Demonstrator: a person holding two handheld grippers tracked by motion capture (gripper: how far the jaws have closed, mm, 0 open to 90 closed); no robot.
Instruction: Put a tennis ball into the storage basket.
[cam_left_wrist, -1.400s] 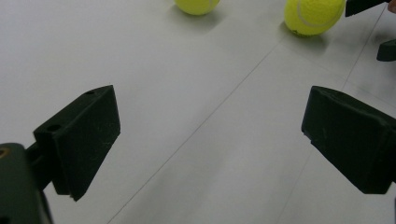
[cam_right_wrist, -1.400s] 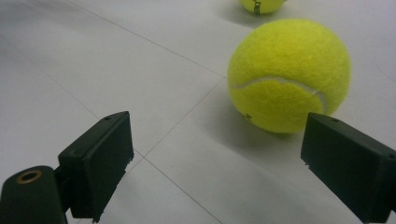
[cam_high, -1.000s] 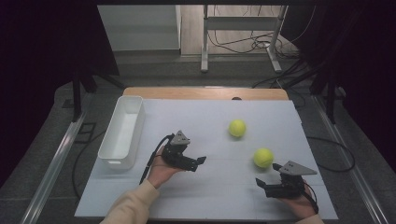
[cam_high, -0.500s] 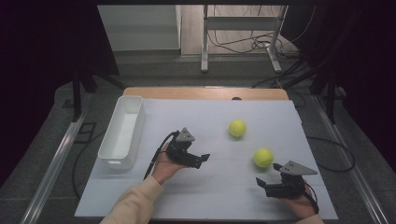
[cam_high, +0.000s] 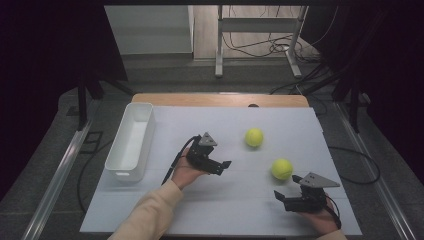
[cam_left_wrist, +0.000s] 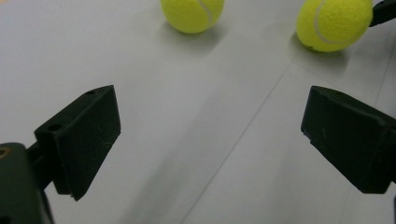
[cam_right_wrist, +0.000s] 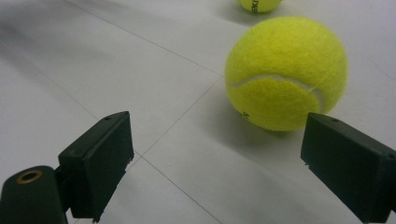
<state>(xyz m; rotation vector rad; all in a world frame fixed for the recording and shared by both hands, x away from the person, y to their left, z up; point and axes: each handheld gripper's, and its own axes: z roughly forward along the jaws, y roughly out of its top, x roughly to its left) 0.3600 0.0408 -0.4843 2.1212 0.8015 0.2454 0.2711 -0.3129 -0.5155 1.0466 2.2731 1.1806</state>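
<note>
Two yellow tennis balls lie on the white table (cam_high: 230, 210). The far ball (cam_high: 254, 137) is right of centre and the near ball (cam_high: 282, 169) sits closer to the front right. My left gripper (cam_high: 224, 167) is open and empty, pointing right toward both balls, a short way from them. Its own view has the far ball (cam_left_wrist: 192, 14) at top left and the near ball (cam_left_wrist: 334, 23) at top right, beyond the gripper (cam_left_wrist: 210, 140). My right gripper (cam_high: 281, 199) is open just in front of the near ball (cam_right_wrist: 286, 74), which lies ahead of its right jaw without touching.
A long white bin (cam_high: 131, 140) stands empty along the table's left side. A wooden strip (cam_high: 220, 99) borders the far edge. Beyond it are a dark floor, cables and a metal stand (cam_high: 260, 45).
My left gripper has moved a little to the right and forward, toward the balls. The right gripper and both balls have stayed put.
</note>
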